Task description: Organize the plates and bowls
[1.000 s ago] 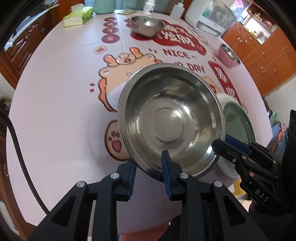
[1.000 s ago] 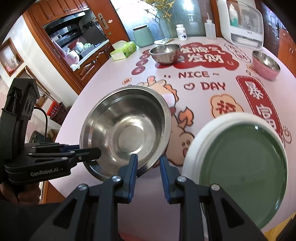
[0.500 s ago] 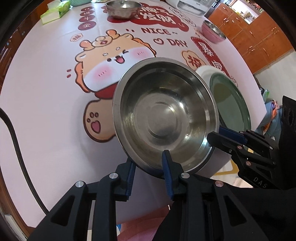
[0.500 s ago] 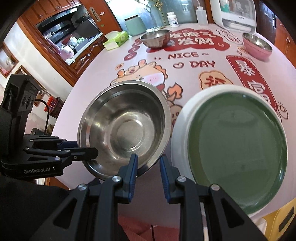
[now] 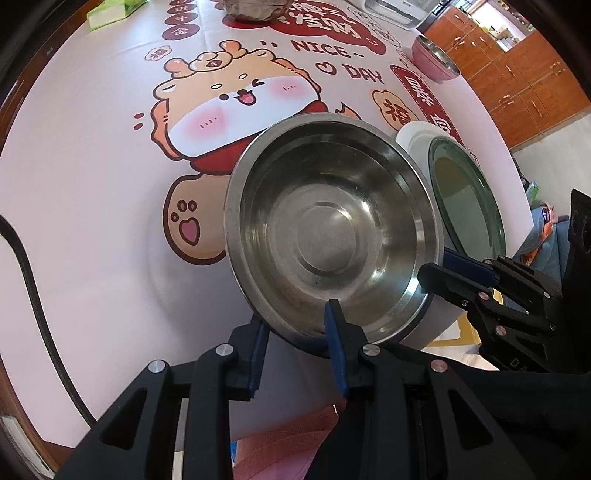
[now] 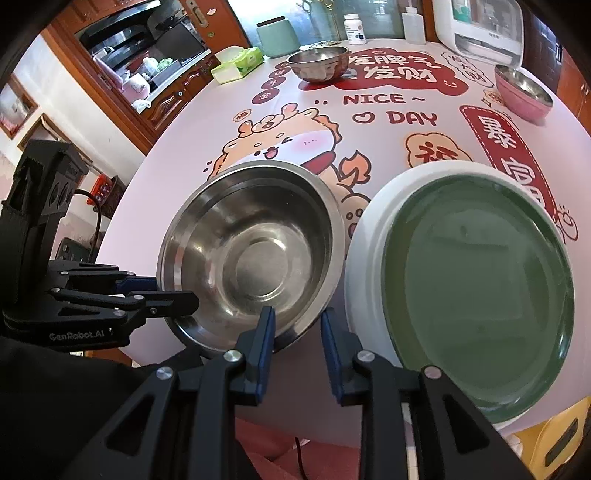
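Note:
A large steel bowl [image 5: 325,236] [image 6: 255,254] is at the table's near edge, just left of a green plate with a white rim [image 6: 476,280] [image 5: 465,206]. My left gripper [image 5: 295,328] straddles the bowl's near rim, one pad against the outer wall and one inside, shut on it. My right gripper [image 6: 295,325] straddles the rim further right. Its jaws are opening, and a sliver of gap shows at the outer pad. Each gripper shows in the other's view, the left gripper [image 6: 177,295] and the right gripper [image 5: 436,269]. I cannot tell whether the bowl rests flat.
At the far side of the pink printed tablecloth [image 6: 221,122] stand a small steel bowl [image 6: 317,64], a pink bowl [image 6: 522,96], a tissue pack [image 6: 238,64], a teal canister [image 6: 277,37] and a white appliance [image 6: 484,26]. Wooden cabinets surround the table.
Both grippers have tipped further downward with the bowl between them. The bowl has come nearer the table's front edge, beside the plate. The right jaws stand slightly wider.

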Motion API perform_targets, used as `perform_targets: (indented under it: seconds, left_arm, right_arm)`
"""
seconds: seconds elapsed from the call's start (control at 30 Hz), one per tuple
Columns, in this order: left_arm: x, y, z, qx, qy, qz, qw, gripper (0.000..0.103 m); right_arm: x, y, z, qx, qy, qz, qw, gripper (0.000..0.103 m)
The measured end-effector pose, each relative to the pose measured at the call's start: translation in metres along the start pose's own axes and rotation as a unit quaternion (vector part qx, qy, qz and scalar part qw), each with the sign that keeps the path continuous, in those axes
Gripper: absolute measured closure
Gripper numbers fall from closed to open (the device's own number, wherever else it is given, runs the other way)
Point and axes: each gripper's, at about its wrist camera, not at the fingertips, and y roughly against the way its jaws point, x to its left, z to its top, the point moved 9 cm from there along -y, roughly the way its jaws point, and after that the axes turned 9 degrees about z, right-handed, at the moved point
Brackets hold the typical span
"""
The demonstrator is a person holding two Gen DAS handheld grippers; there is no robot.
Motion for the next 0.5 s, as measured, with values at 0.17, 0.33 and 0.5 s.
perform_targets:
  seconds: [0.17,0.33,0.5]
  left_arm:
    - [0.001,-0.001,0.002,-0.004,0.009,0.003,1.0,0.075]
    - [0.005,0.001,0.004,-0.01,0.018,0.01,0.9997,0.074]
    - [0.01,0.006,0.011,-0.02,0.025,0.018,0.9993,0.073]
  right_arm:
    - [0.001,0.0,0.002,0.006,0.009,-0.005,1.0,0.075]
    - [0.002,0.002,0.007,0.009,0.02,-0.018,1.0,0.073]
    - [0.0,0.008,0.016,0.004,0.03,-0.027,0.999,0.066]
